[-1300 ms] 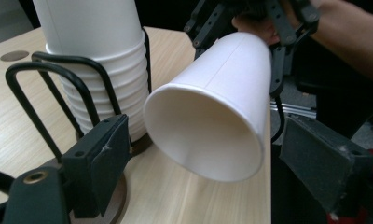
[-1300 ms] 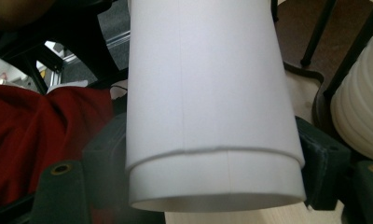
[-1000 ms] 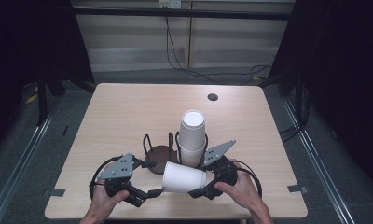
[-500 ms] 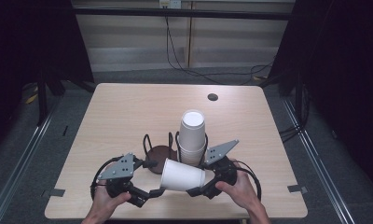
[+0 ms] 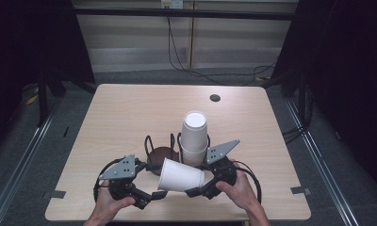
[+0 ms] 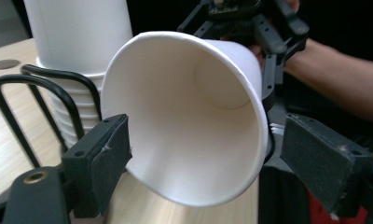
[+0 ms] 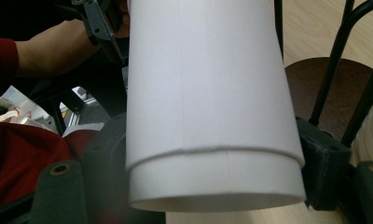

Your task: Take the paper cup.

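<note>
Near the front edge of the tabletop (image 5: 130, 108), the paper cup (image 5: 181, 175) lies on its side in the air between the two tools, its long axis running roughly along that edge. The right tool (image 5: 200, 188) is clenched on the cup's narrow base end; in the right gripper view its jaws press either side of the cup wall just above the base rim, and the cup (image 7: 208, 107) widens away from the camera toward the other hand.

The cup's open mouth faces the left tool (image 5: 151, 197). In the left gripper view the rim (image 6: 184, 116) sits between that tool's two pads: the left pad (image 6: 103, 154) is touching or just beside the rim, and the right pad (image 6: 324, 161) stands a little clear of it. So the left tool is released, straddling the mouth but not gripping.

That is the relation the next move seems to turn on: the left tool is already lined up on the wide end, and closing there would likely squash the soft rim unless done gently.

Just behind the cup stands a black wire holder (image 5: 160, 146) with a dark round base, and beside it, toward the right edge, a tall stack of cups (image 5: 194, 136) stands upright. Farther back, near the far edge, is a small dark hole (image 5: 215, 98).
</note>
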A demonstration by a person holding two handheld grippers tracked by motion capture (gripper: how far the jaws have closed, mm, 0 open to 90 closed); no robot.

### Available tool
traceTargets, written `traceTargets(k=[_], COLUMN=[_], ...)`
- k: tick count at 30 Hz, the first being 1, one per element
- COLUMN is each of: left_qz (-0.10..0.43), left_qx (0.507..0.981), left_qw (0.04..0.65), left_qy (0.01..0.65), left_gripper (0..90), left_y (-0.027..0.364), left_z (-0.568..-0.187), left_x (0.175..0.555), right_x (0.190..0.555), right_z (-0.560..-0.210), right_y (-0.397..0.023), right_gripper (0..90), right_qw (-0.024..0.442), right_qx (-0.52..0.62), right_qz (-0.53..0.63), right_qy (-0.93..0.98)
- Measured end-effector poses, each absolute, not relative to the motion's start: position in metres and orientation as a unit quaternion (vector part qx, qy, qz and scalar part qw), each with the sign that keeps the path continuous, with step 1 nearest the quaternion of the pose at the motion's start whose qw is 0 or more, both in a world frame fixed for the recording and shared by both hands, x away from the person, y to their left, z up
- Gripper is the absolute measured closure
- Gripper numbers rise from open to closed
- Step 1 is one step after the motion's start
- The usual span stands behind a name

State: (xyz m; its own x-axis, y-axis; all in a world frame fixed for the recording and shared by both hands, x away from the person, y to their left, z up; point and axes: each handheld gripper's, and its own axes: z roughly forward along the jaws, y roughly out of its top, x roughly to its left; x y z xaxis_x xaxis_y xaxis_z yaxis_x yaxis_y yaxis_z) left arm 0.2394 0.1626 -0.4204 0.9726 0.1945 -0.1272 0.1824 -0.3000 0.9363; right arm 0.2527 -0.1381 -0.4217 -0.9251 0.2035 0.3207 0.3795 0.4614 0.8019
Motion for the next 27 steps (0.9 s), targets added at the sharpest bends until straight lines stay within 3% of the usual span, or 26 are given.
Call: traceTargets(k=[4,11,20,27], left_qz=[0.006,0.017,0.01,0.002], left_qx=[0.799,0.801,0.806,0.806], left_qw=[0.586,0.582,0.577,0.578], left_qy=[0.133,0.14,0.131,0.126], left_gripper=[15.5,4.8,0.3,1.7], left_y=[0.163,0.158,0.15,0.147], left_z=[-0.423,-0.425,-0.426,-0.427], left_x=[0.243,0.244,0.243,0.242], right_x=[0.252,0.251,0.249,0.249], right_z=[-0.421,-0.42,-0.419,-0.418], right_y=[-0.137,-0.135,-0.13,-0.127], right_gripper=[24.4,24.4,24.4,24.4], right_qw=[0.092,0.092,0.092,0.092], right_qx=[-0.165,-0.161,-0.149,-0.142], right_qz=[-0.494,-0.492,-0.487,-0.489], right_qy=[-0.849,-0.851,-0.856,-0.856])
